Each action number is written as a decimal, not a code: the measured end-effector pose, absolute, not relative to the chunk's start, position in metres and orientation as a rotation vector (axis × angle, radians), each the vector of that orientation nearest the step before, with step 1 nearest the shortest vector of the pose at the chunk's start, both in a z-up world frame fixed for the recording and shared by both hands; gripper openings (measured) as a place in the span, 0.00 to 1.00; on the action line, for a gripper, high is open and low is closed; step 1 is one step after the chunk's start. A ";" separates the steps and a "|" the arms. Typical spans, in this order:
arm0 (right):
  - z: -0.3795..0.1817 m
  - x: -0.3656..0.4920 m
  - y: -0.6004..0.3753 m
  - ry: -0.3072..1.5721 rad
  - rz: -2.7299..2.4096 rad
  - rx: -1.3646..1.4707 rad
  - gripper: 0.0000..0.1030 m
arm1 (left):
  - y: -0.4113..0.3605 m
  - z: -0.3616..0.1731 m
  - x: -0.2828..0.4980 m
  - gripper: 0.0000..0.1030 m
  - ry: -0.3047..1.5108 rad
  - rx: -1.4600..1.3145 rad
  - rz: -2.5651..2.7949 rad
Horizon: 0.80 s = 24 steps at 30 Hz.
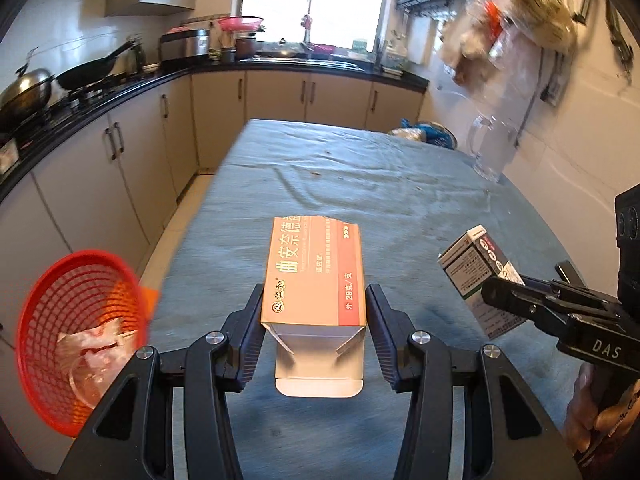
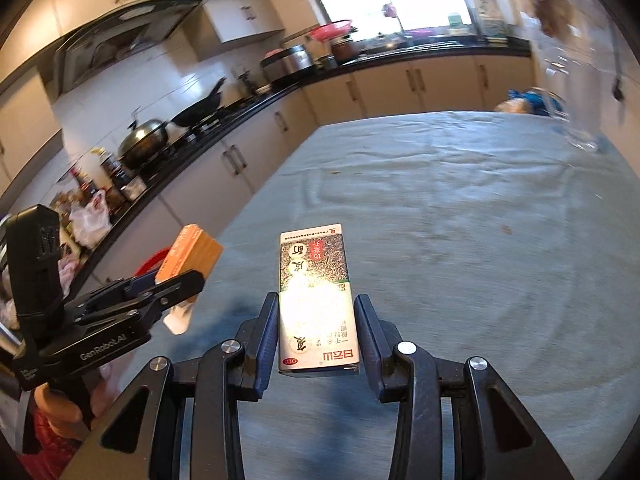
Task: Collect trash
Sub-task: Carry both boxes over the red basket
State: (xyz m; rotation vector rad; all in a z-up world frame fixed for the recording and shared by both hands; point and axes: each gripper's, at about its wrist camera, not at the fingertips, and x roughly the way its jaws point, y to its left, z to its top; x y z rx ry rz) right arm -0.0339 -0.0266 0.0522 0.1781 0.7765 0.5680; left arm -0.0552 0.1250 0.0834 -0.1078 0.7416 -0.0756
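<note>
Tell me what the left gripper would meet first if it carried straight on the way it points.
Probably only the blue-grey tablecloth. The left gripper, shut on the orange box, points down the length of the table with nothing standing in that line. The red basket sits well off to the left. Depth is hard to judge.

Basket (image 1: 80, 340) left of the bench (image 1: 360, 184); jug (image 1: 490, 148) at its far right edge; counter (image 1: 120, 92) beyond, left.

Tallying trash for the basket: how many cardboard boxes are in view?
2. The orange box is in the left gripper; the grey-green box is in the right gripper. None visible elsewhere.
</note>
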 end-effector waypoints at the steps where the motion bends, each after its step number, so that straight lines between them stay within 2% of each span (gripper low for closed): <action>1: 0.054 -0.033 -0.016 0.782 0.585 0.169 0.39 | 0.138 0.085 -0.060 0.46 0.735 -0.123 -0.057; 14: 0.057 -0.020 0.150 0.868 0.819 0.063 0.40 | 0.314 0.069 -0.119 0.46 0.707 -0.306 0.252; 19: 0.049 -0.013 0.204 0.909 0.870 0.040 0.40 | 0.353 0.054 -0.131 0.46 0.725 -0.353 0.302; 24: 0.034 -0.006 0.239 0.955 0.877 0.021 0.40 | 0.361 0.042 -0.126 0.46 0.738 -0.347 0.316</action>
